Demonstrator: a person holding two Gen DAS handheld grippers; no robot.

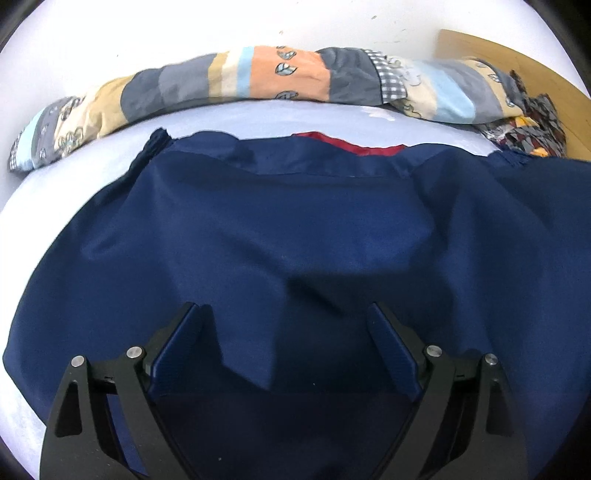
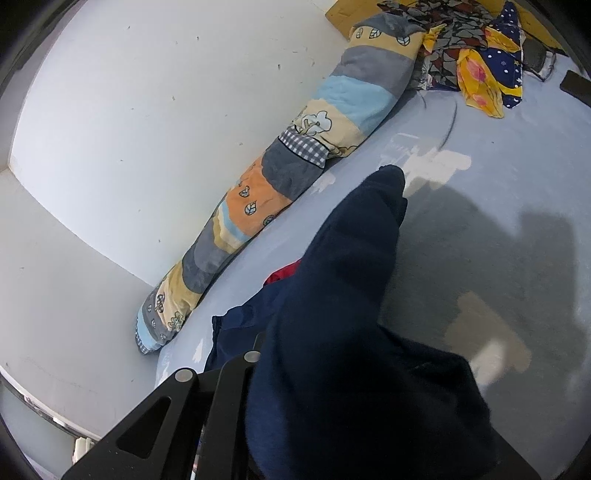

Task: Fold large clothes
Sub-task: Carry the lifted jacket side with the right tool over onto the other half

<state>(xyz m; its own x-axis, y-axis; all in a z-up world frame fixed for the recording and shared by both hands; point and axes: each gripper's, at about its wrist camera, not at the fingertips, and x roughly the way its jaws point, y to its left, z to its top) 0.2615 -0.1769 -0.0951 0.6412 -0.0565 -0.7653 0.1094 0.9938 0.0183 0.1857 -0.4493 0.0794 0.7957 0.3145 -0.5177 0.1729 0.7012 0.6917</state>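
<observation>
**Navy jacket spread on the bed, one part lifted by the right gripper**

Black gripper arms fill the bottom of both views. Seen from the left wrist, the left gripper (image 1: 286, 347) stands with its jaws wide apart, and nothing is pressed between its blue pads. It hangs just above the navy jacket (image 1: 295, 229), which lies spread flat across the pale blue bed sheet (image 1: 92, 162). A strip of red lining (image 1: 351, 142) shows at the far edge of the jacket, and gathered cuffs are visible at the two far corners.

From the right wrist, a thick fold of the same jacket (image 2: 343, 295) covers the right gripper (image 2: 280, 373) almost completely. Only one black arm of this gripper is seen at the lower left; its fingertips are hidden under the cloth. The jaws are nearly closed and the fabric comes out from between them, so the gripper is clamped on the jacket and holds this part raised over the sheet (image 2: 480, 206). A dark shadow falls on the sheet beside it.

Behind the jacket, a long rolled patchwork quilt (image 1: 258, 77) lies along the white wall (image 1: 184, 29). Near its right end there is a pile of colourful patterned clothes (image 2: 476, 55), well apart from the jacket, next to a wooden headboard (image 1: 480, 48).
</observation>
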